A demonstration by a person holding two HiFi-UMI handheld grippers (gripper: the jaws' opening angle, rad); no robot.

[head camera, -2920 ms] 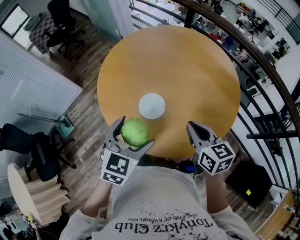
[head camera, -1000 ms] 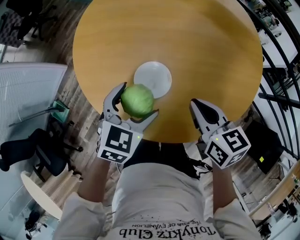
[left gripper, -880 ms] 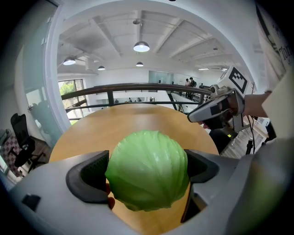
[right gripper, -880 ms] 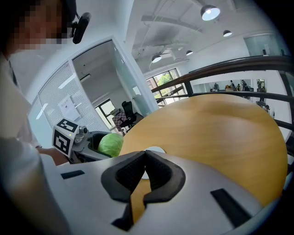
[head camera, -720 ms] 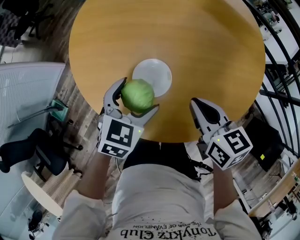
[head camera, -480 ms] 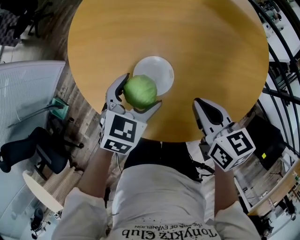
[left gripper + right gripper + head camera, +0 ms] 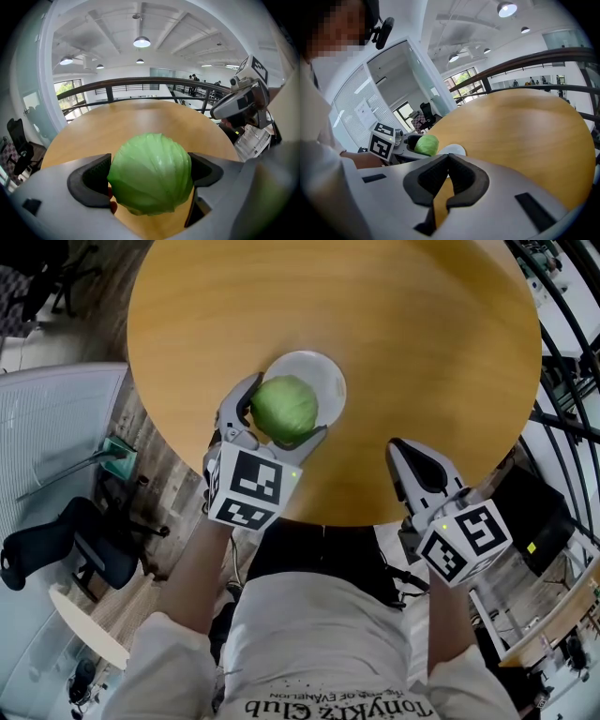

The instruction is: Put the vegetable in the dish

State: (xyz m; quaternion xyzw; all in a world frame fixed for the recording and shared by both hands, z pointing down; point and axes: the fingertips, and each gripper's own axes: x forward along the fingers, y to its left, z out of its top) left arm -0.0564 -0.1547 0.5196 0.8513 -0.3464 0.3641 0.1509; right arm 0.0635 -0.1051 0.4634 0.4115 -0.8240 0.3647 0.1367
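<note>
A round green cabbage (image 7: 284, 409) (image 7: 152, 179) (image 7: 427, 144) is held in my left gripper (image 7: 279, 418) (image 7: 150, 176), whose jaws are shut on its two sides. It hangs above the near left part of the white dish (image 7: 324, 379) (image 7: 457, 150), which rests on the round wooden table (image 7: 412, 324). Much of the dish is hidden behind the cabbage. My right gripper (image 7: 405, 457) (image 7: 449, 164) hovers over the table's near edge to the right, its jaws shut with nothing between them.
The table (image 7: 136, 122) (image 7: 525, 136) stands beside a black railing (image 7: 562, 343). To the left lie a wood floor, an office chair (image 7: 56, 545) and a green dustpan (image 7: 117, 457). The person's white shirt (image 7: 319, 652) fills the bottom of the head view.
My left gripper has carried the cabbage forward from the table's near edge until it hangs over the dish. The right gripper has barely moved.
</note>
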